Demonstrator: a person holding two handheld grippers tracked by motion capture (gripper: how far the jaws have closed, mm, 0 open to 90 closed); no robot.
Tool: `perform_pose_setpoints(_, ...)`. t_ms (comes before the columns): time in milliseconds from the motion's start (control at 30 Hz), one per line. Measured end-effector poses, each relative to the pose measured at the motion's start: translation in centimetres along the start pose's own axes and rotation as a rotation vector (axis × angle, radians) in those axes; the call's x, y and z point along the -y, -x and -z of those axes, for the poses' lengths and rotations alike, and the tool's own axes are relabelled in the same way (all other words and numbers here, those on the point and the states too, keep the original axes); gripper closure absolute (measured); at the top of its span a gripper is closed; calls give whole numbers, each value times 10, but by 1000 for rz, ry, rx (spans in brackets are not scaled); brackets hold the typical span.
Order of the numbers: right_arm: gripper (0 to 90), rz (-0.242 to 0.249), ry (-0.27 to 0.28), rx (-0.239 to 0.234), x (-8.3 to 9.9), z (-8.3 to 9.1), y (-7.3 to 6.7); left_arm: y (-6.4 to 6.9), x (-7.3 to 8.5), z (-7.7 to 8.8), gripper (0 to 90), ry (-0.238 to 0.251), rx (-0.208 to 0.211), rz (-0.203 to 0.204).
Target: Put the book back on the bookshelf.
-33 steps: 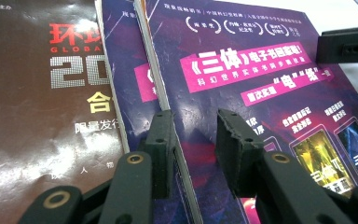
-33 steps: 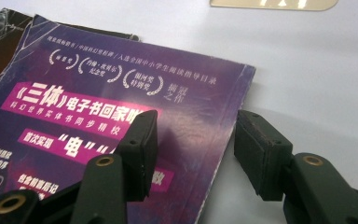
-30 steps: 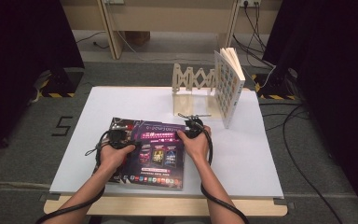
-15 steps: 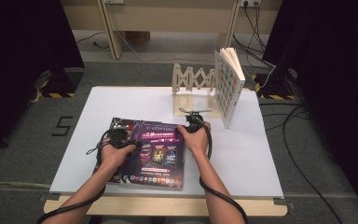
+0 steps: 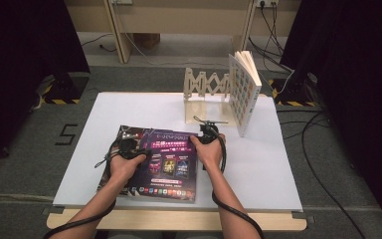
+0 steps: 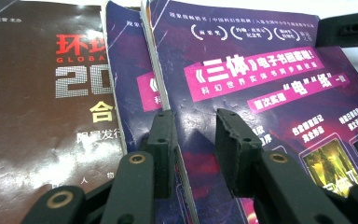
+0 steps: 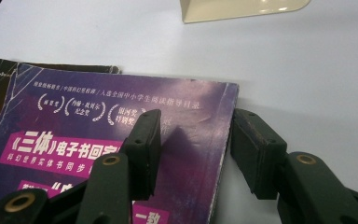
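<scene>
Both tools low, jaws parted

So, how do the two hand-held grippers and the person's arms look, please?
The left gripper and right gripper are black, each with two blocky, flat-faced jaws on arms joined by brass-coloured rivets. A black cable trails from each along the forearm. No sleeves are visible on the forearms.

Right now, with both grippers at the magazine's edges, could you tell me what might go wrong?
The left gripper straddles loose page edges of the magazine, so it may pinch a few pages and fan or tear them. The right gripper, whose jaws have just been closing, has one jaw off the edge on the table; it may slip or crease the cover.
</scene>
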State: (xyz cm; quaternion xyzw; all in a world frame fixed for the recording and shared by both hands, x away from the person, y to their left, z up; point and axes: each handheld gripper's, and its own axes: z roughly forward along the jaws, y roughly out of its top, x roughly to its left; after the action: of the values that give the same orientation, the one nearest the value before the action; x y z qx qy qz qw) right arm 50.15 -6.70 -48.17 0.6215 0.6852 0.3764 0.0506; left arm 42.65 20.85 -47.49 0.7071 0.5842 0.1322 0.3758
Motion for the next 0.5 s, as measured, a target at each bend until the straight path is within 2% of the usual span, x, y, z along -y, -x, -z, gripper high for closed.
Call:
perform_pose_setpoints(133, 535, -6, -11, -12, -1, 1, 1, -1, -2, 0, 680, -15, 6, 6)
perform_pose_setpoints(267, 526, -27, -37, -70, -8, -1, 9, -1, -6, -2, 680, -26, 2, -2)
perform_pose_setpoints(333, 502, -43, -26, -86, -10, -4, 10, -1, -7, -3, 678, -31, 1, -4)
perform_pose_setpoints(500, 529, -50, -11, -97, -9, -6, 13, -2, -8, -4, 677, -33, 8, 5)
